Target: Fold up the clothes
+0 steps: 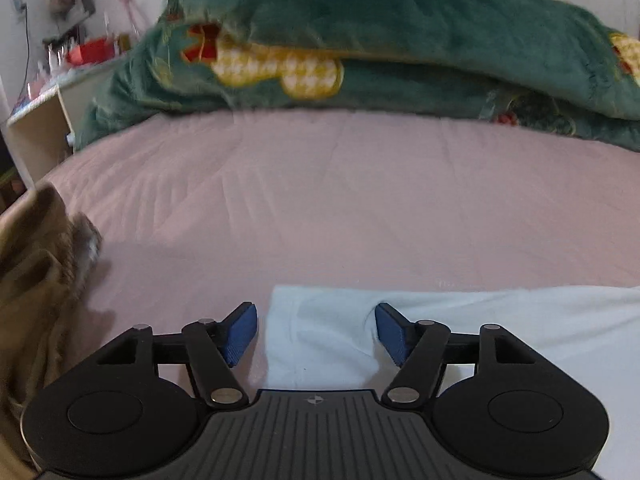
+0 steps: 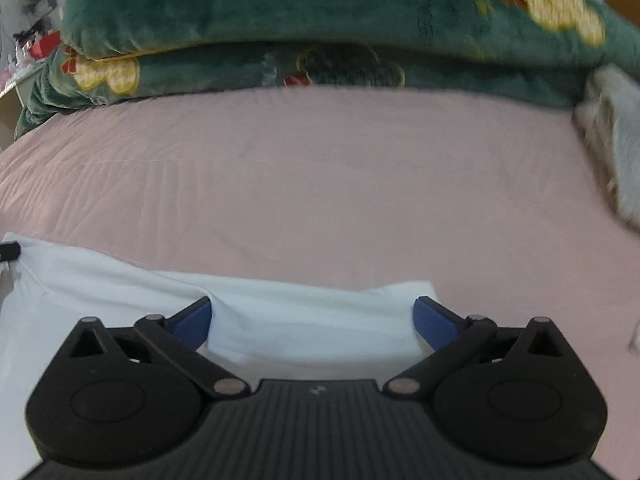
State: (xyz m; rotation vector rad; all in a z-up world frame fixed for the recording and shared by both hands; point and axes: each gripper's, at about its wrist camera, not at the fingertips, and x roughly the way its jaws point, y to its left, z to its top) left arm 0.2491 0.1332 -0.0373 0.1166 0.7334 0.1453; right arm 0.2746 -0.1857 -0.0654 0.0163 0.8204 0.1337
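A pale blue-white garment [image 1: 500,320] lies flat on the pink bedsheet [image 1: 320,200], its far edge straight and its left corner under my left gripper [image 1: 316,332]. That gripper is open; its blue pads [image 1: 242,334] stand apart above the cloth's left edge and press on nothing. In the right wrist view the same garment [image 2: 300,320] reaches its right corner between the jaws of my right gripper [image 2: 312,320], which are open wide, with the pads [image 2: 434,322] clear of the fabric. The other gripper's tip [image 2: 10,251] shows at the far left.
A green plush blanket [image 1: 380,32] with yellow patterns is heaped along the far side of the bed. A brown garment [image 1: 36,280] is bunched at the left edge. A grey cloth [image 2: 616,144] lies at the right. A cluttered desk [image 1: 52,92] stands beyond the bed's left corner.
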